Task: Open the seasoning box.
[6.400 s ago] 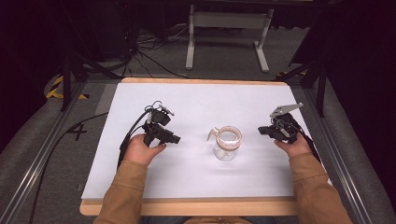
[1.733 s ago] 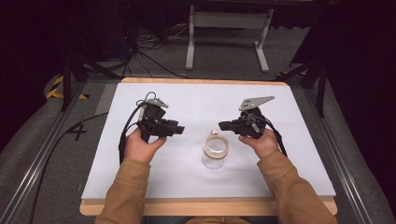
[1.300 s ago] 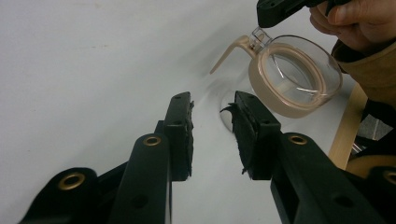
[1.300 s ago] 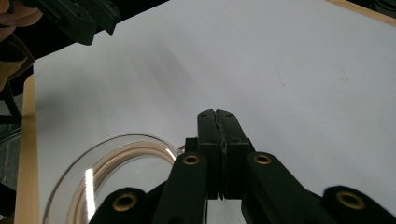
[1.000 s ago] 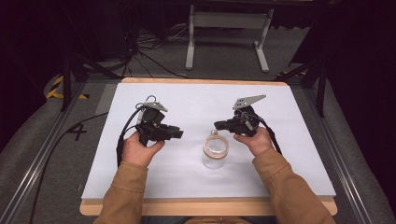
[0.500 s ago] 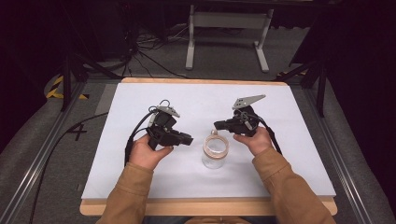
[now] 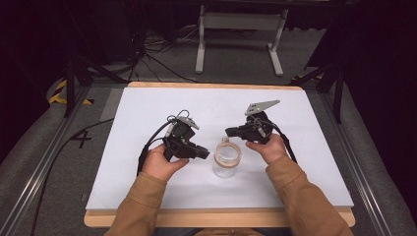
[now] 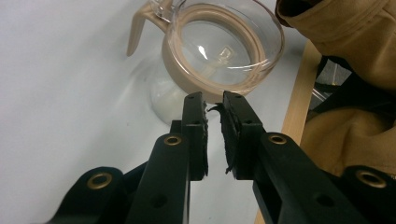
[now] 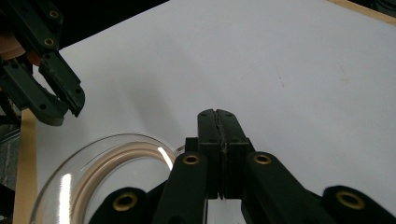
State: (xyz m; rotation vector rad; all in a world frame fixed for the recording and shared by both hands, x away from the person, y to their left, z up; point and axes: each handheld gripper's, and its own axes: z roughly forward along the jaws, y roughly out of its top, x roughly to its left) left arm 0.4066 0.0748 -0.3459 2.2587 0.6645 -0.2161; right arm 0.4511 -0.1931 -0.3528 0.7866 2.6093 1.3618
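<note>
The high view takes in the whole table (image 7: 147,113): a white sheet on a wood-edged top, with the glass jar (image 7: 226,160) standing near its middle between the two hands. The left gripper (image 7: 205,153) points at the jar from the left with its tips just beside the rim; the right gripper (image 7: 230,132) reaches in from the right to the jar's far rim.

The left gripper view adds what the high view cannot: the jaws stand slightly apart with nothing between them, having just been closing, and their frayed pads (image 8: 200,135) sit just short of the jar's beige collar (image 8: 196,86). A beige tab (image 8: 137,32) juts from the rim's far side, and a tan sleeve (image 8: 345,42) fills the right.

The right gripper view shows its jaws pressed flat together just beyond the jar's rim (image 9: 93,163); whether they pinch anything cannot be told.

Around the table lie a grey carpeted floor (image 7: 44,147), metal rails, cables and a white stand (image 7: 241,29).

The jar is clear, round, upright and open-topped.
</note>
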